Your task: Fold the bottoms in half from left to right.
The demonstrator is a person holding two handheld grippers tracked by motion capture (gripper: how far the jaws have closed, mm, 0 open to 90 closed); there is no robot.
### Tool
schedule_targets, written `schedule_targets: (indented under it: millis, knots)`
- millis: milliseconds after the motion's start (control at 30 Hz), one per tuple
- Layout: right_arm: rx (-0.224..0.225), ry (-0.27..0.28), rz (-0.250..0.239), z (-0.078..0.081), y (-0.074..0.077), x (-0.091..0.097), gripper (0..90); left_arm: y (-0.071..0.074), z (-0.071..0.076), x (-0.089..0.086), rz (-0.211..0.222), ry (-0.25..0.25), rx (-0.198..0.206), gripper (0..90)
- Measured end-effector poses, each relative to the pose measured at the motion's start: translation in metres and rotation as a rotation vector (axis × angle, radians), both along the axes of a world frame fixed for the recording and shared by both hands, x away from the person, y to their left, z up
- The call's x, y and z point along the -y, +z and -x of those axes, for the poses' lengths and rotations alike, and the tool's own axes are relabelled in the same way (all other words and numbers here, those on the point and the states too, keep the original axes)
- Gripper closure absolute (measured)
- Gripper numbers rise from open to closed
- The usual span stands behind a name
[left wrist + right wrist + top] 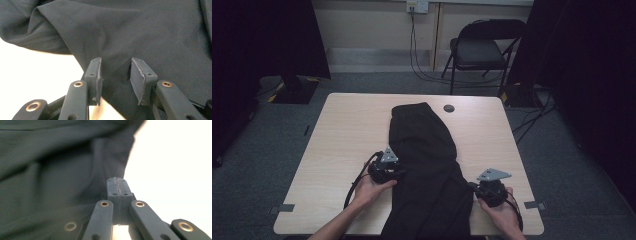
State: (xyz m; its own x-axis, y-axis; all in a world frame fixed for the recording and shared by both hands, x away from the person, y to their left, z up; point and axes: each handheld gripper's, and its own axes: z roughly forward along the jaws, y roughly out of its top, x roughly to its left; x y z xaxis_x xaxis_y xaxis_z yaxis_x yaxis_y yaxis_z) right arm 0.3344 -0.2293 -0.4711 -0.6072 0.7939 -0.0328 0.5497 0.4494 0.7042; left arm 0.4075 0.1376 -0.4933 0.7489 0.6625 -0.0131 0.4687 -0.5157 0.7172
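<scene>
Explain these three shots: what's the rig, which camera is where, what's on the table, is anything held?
No robot here: a person holds a two-jaw gripper in each hand. The high view looks down on the table, where a black garment lies. The left gripper sits at its left edge, the right gripper at its right edge. The other two views come from cameras riding on each gripper. The left gripper has open jaws with fabric between them, not pinched. The right gripper has its jaws shut at the garment's edge; whether cloth is caught I can't tell.
</scene>
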Motion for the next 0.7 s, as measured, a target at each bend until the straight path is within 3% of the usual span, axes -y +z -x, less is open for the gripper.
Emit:
schedule_targets:
  millis: [67,100,167,233,267,300,333,367,400,433,533,567,633,667,700]
  knots:
    - [0.000,-0.023,0.004,-0.001,0.000,0.007,90.0,0.000,0.000,0.000,-0.002,0.006,0.001,61.4]
    - [-0.005,-0.052,0.039,-0.002,-0.001,0.017,90.0,0.000,0.001,0.001,-0.003,0.012,0.001,61.4]
    - [-0.003,-0.049,0.047,-0.001,-0.001,0.018,88.8,0.000,0.000,0.001,-0.001,0.012,-0.001,61.4]
    - [0.022,-0.066,0.030,0.004,0.002,0.016,74.8,0.000,0.000,0.000,-0.001,0.008,0.000,61.4]
    - [0.073,-0.041,-0.007,0.009,0.010,0.007,62.2,0.000,0.000,0.000,-0.001,0.006,0.001,61.3]
    - [0.083,-0.015,-0.041,0.011,0.014,-0.001,58.8,-0.001,0.000,0.000,0.007,0.004,0.002,61.3]
    - [0.083,-0.015,-0.041,0.011,0.014,-0.001,58.8,-0.001,0.000,0.000,0.007,0.004,0.002,61.3]
    - [0.091,0.073,-0.098,0.011,0.020,-0.024,56.1,-0.002,0.000,-0.002,0.018,0.003,0.005,61.3]
    - [0.092,0.120,-0.117,0.011,0.022,-0.038,54.2,-0.001,0.000,-0.001,0.015,0.003,0.009,61.3]
    - [0.092,0.120,-0.117,0.011,0.022,-0.038,54.2,-0.001,0.000,-0.001,0.015,0.003,0.009,61.3]
    - [0.073,0.264,-0.120,0.007,0.021,-0.086,49.2,-0.002,0.001,-0.001,0.020,0.008,0.011,61.3]
    - [0.050,0.351,-0.113,0.004,0.016,-0.117,44.6,-0.002,0.001,-0.002,0.022,0.010,0.009,61.3]
    - [0.035,0.436,-0.083,0.002,0.008,-0.144,39.8,-0.002,0.001,-0.002,0.028,0.012,0.007,61.3]
    - [0.035,0.436,-0.083,0.002,0.008,-0.144,39.8,-0.002,0.000,-0.002,0.030,0.012,0.009,61.3]
    - [0.000,0.517,-0.074,-0.001,-0.005,-0.165,38.0,-0.002,0.000,-0.002,0.025,0.006,0.011,61.4]
